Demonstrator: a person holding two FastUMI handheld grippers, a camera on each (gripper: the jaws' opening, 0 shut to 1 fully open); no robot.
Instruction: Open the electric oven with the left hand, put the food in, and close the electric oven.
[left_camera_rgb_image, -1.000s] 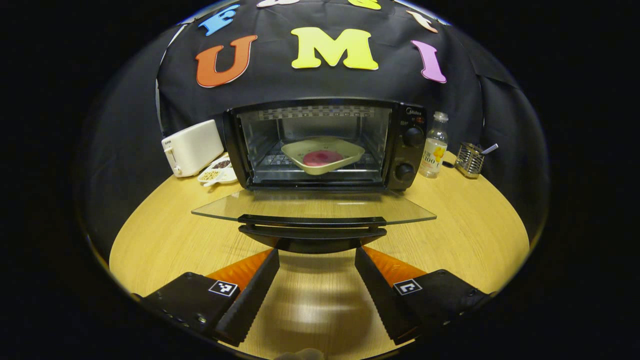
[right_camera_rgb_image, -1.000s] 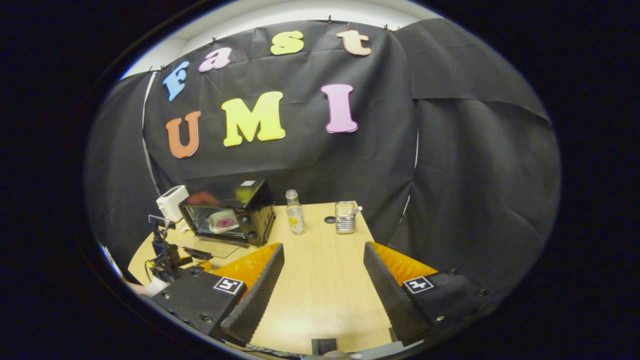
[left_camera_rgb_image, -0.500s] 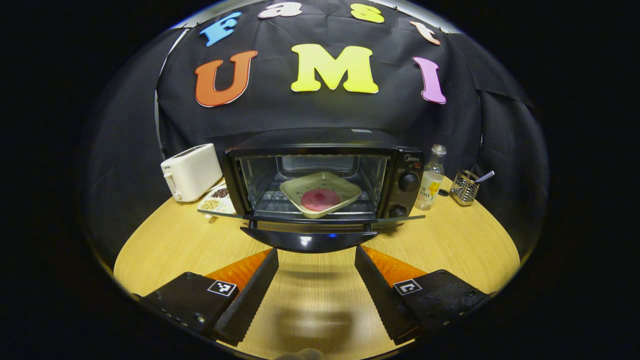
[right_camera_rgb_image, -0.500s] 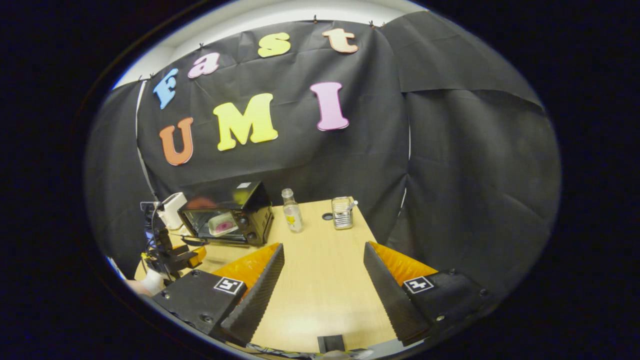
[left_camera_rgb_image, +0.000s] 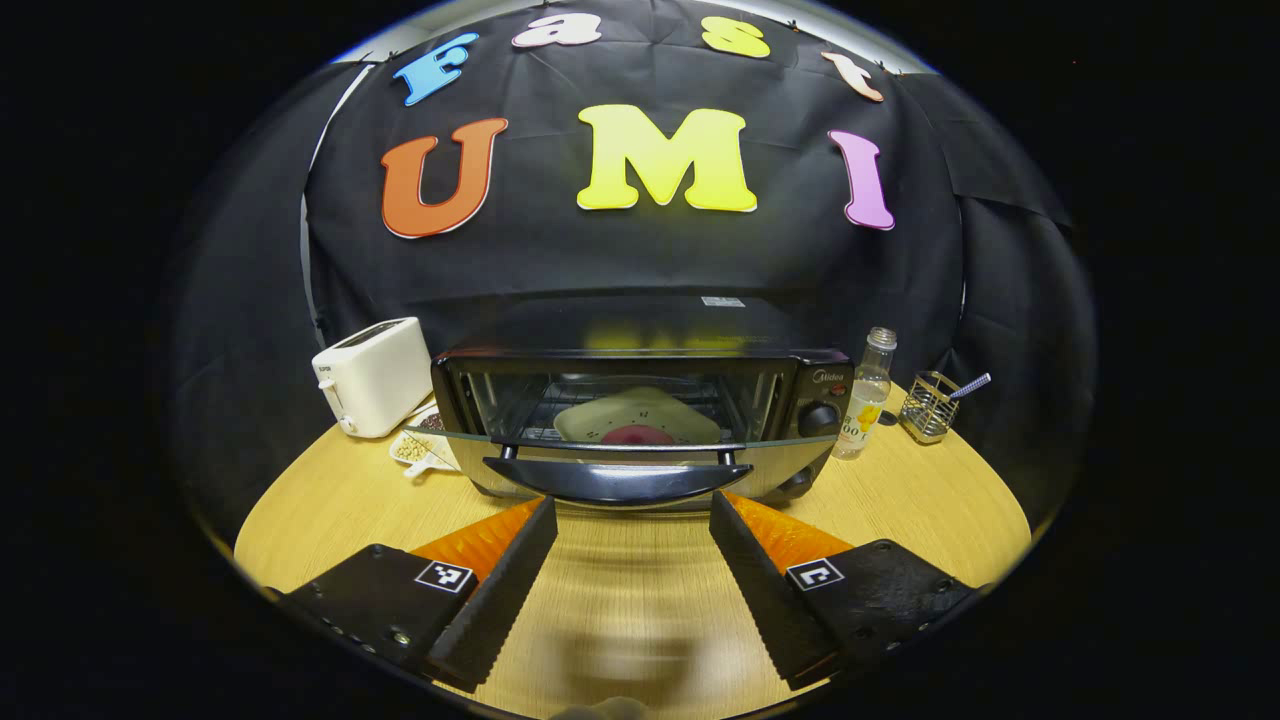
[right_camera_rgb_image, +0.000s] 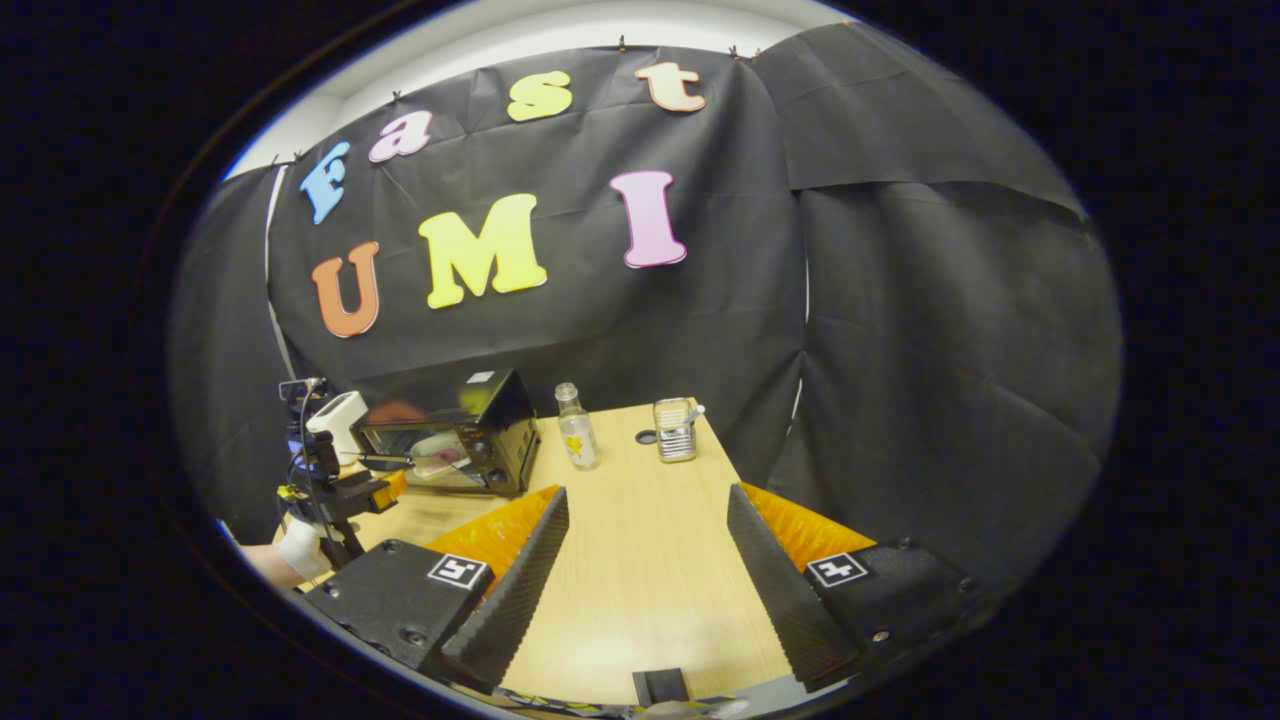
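The black electric oven stands at the back of the wooden table. Its glass door is tilted partway up, with the dark handle on the near edge. Inside, a pale square plate holds a round pink piece of food. My left gripper is open, its fingertips just below the handle, one to each side; I cannot tell whether they touch it. In the right gripper view the oven is far off to the left, with the left gripper in a gloved hand before it. My right gripper hangs open over bare table, holding nothing.
A white toaster and a small dish of beans stand left of the oven. A clear bottle and a wire holder with a utensil stand to its right. The table's curved front edge runs close beneath both grippers.
The oven door has swung up from lying flat to partway raised, and the left gripper has risen with its handle. The right gripper has only drifted slightly.
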